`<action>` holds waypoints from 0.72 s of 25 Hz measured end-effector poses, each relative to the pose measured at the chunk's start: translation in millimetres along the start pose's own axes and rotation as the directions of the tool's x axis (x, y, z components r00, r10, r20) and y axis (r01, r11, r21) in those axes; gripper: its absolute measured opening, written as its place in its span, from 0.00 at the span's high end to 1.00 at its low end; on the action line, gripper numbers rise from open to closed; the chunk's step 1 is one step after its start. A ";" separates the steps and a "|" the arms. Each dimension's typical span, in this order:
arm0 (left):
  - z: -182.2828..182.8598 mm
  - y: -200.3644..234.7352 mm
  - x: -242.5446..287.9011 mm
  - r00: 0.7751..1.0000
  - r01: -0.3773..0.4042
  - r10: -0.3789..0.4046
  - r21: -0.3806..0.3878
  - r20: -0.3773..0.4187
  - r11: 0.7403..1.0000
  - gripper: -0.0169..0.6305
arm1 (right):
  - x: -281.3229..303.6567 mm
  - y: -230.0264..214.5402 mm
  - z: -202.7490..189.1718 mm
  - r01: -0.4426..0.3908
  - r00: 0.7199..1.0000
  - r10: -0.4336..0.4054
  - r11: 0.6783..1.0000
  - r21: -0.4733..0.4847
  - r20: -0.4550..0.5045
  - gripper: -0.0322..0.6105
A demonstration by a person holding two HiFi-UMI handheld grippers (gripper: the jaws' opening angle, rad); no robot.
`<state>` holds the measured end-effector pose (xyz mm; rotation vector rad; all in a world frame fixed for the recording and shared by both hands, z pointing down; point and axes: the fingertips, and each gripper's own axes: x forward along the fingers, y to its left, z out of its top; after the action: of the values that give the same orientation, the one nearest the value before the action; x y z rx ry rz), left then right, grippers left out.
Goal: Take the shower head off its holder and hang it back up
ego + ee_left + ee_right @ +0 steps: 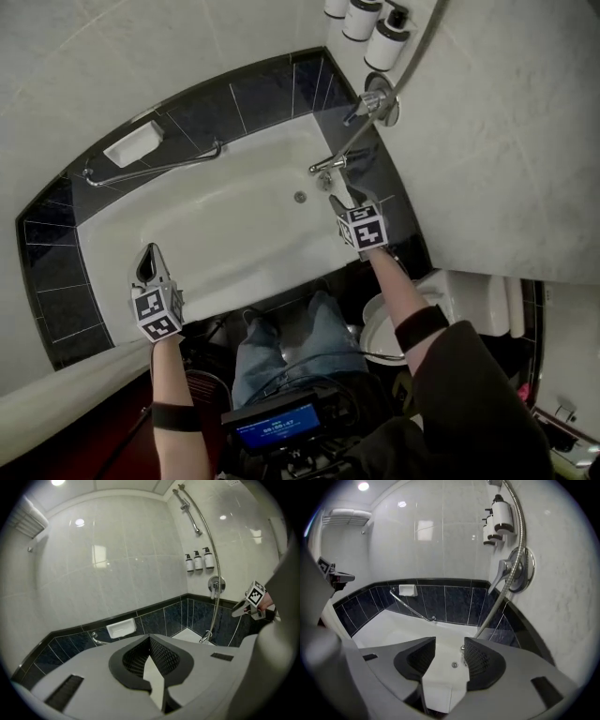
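Shower head (191, 520) hangs at one o'clock — left gripper (150, 656) closed, right gripper (445, 660) partly spread, both empty — maybe all done.

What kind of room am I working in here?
A bathroom, probably a hotel's: a white bathtub, a shower hose running up the tiled wall, three wall-mounted dispenser bottles, and a toilet beside the tub.

the shower head (191, 517) sits up in its holder (186, 506), high on the white tiled wall above the tub's tap end - a slim chrome shape, tilted, too small to make out finer detail. its ribbed metal hose (213, 559) arcs down the wall to the tap fittings.
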<state>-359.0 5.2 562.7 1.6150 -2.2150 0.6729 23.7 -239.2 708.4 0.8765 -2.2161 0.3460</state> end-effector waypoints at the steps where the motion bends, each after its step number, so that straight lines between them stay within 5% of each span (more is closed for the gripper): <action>1: -4.0 -8.9 8.6 1.000 0.017 -0.017 0.022 -0.001 1.000 0.97 | 10.4 -0.1 -10.9 0.002 1.000 -0.002 1.000 -0.001 -0.018 0.60; 11: -60.4 -106.1 114.0 0.985 0.170 -0.171 0.109 -0.001 0.979 0.97 | 140.6 -17.2 -106.9 0.001 0.995 -0.003 1.000 -0.023 -0.100 0.39; 18: -101.0 -150.6 186.0 0.976 0.214 -0.218 0.127 0.021 0.968 0.97 | 232.3 -34.7 -155.7 -0.019 0.997 0.013 0.998 -0.068 -0.076 0.39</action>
<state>-275.9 -126.5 770.5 1.9091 -2.0141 0.7380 10.1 -304.1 982.3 0.7964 -2.1531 0.3038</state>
